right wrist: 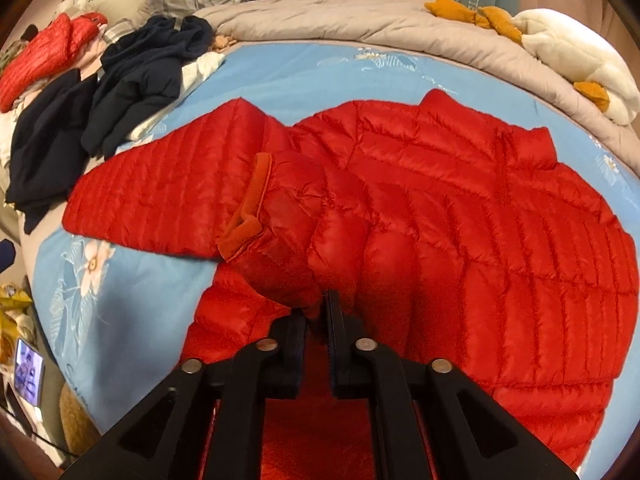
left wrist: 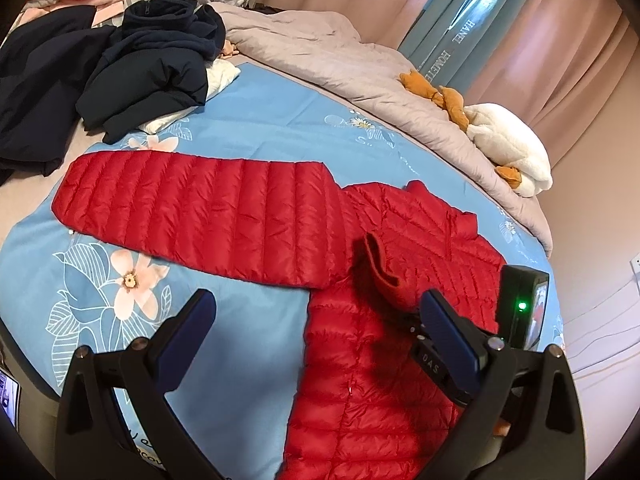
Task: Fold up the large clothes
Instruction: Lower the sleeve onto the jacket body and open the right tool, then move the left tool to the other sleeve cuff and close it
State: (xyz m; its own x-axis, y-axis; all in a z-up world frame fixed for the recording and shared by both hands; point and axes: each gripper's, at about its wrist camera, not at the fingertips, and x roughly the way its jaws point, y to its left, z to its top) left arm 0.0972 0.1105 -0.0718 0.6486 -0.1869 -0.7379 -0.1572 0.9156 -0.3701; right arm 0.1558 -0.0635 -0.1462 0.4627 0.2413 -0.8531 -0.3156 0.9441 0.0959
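Note:
A red quilted down jacket (left wrist: pixel 360 380) lies spread on the blue floral bedsheet (left wrist: pixel 256 128). One sleeve (left wrist: pixel 192 212) stretches out flat to the left. The other sleeve (right wrist: pixel 296 232) is lifted, its cuff (right wrist: pixel 252 208) hanging over the jacket body (right wrist: pixel 500 248). My right gripper (right wrist: pixel 320 304) is shut on this sleeve; it also shows in the left wrist view (left wrist: pixel 416 316) with the cuff (left wrist: pixel 380 268) raised. My left gripper (left wrist: pixel 316 312) is open and empty, just above the jacket's near left edge.
A pile of dark navy clothes (left wrist: pixel 120 68) lies at the far left, with another red jacket (right wrist: pixel 44 56) behind it. A grey duvet (left wrist: pixel 340 64) and a white and orange plush toy (left wrist: pixel 508 148) lie along the far side. A phone (right wrist: pixel 28 372) sits at left.

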